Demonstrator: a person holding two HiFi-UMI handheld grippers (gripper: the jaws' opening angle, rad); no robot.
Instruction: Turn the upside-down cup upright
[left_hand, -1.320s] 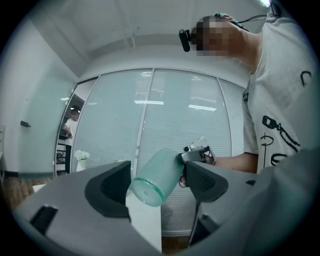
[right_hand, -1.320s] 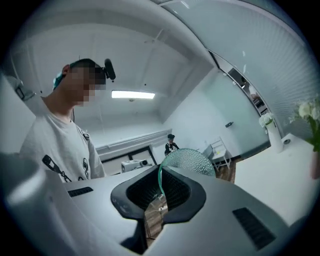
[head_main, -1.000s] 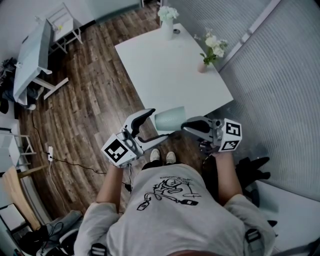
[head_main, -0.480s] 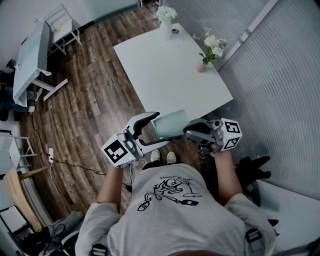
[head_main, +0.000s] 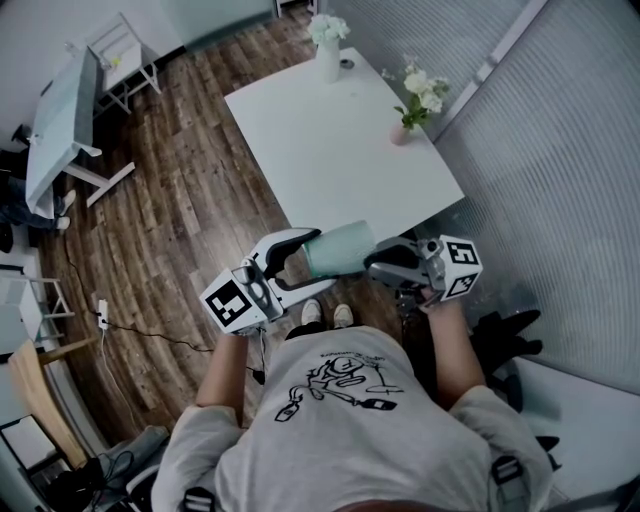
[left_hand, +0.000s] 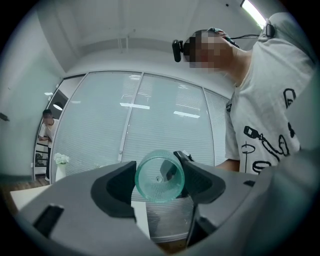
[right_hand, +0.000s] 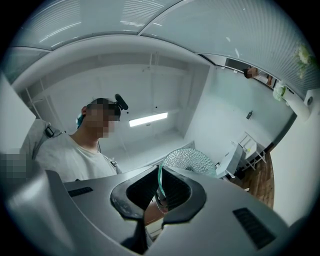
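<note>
A pale green see-through cup hangs in the air just off the white table's near edge, lying about level. My right gripper is shut on its rim; in the right gripper view the thin rim is pinched between the pads. My left gripper has just been closing, with the cup's base end between its jaws. In the left gripper view the round base faces the camera and both pads touch its sides.
On the table's far side stand a white vase of flowers and a small pink vase of flowers. A ribbed glass wall runs along the right. Wooden floor lies to the left, with another desk beyond it.
The cup has tipped toward the left gripper and now lies level. The left gripper's jaws have come in around its base and narrowed. The right gripper keeps its hold on the rim.
</note>
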